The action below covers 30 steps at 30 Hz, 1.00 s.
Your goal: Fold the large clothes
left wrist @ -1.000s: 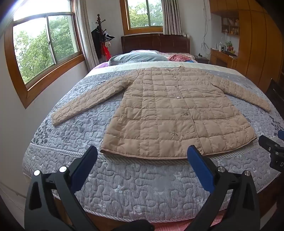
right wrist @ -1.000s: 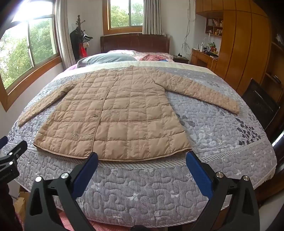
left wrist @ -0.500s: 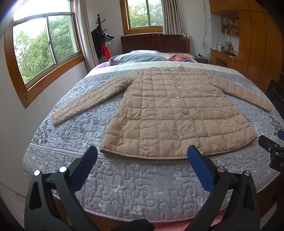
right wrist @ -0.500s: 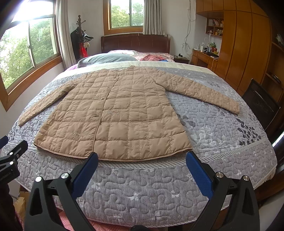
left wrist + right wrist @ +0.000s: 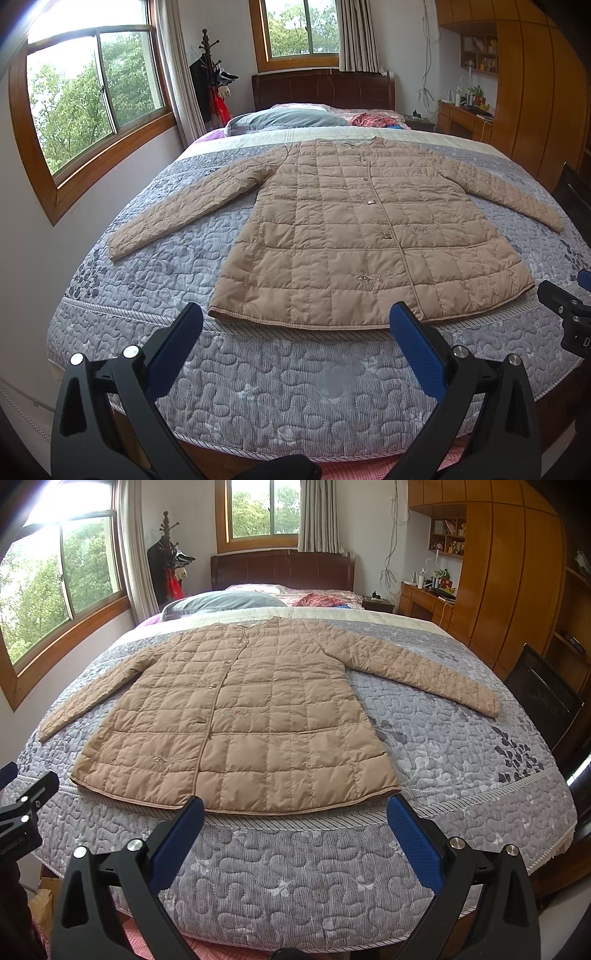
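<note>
A tan quilted coat (image 5: 354, 236) lies flat and buttoned on the bed, front up, hem toward me, both sleeves spread out to the sides. It also shows in the right wrist view (image 5: 240, 720). My left gripper (image 5: 295, 317) is open and empty, held off the foot of the bed just short of the hem. My right gripper (image 5: 295, 805) is open and empty, also just short of the hem. Each gripper shows at the edge of the other's view: the right one (image 5: 569, 310), the left one (image 5: 22, 805).
The bed has a grey quilted cover (image 5: 258, 384) and a dark headboard (image 5: 321, 88). Pillows (image 5: 284, 118) and a red cloth (image 5: 373, 120) lie at the head. Windows are on the left wall, a wooden wardrobe (image 5: 509, 576) and a dark chair (image 5: 539, 698) on the right.
</note>
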Tool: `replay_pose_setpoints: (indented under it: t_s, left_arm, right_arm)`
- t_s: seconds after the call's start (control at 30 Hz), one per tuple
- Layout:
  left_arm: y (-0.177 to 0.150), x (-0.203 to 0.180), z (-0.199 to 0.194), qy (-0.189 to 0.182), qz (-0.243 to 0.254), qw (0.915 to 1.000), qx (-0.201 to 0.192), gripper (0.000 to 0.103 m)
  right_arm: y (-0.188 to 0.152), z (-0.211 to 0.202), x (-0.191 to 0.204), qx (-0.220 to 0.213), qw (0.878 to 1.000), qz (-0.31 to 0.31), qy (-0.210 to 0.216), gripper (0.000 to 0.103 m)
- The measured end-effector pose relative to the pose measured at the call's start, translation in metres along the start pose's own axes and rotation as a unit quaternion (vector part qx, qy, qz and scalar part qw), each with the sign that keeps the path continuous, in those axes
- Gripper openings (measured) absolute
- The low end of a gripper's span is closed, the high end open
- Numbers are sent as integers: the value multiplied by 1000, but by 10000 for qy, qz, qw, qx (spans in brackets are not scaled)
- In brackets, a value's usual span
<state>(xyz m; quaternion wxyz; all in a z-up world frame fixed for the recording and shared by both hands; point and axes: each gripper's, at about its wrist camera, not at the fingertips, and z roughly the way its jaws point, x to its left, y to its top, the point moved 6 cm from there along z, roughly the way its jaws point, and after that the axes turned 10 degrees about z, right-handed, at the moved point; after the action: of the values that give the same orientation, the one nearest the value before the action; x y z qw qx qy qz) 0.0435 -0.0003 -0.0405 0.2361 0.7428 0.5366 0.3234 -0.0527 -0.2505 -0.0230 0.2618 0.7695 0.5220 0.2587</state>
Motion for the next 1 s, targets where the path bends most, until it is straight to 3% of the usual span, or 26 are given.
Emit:
replay_pose_setpoints:
  t_s: [1.0]
  left_arm:
    - [-1,-1,-2,10,7,10000,10,100]
  right_arm:
    - [1,2,2,12,10000,6,6,99]
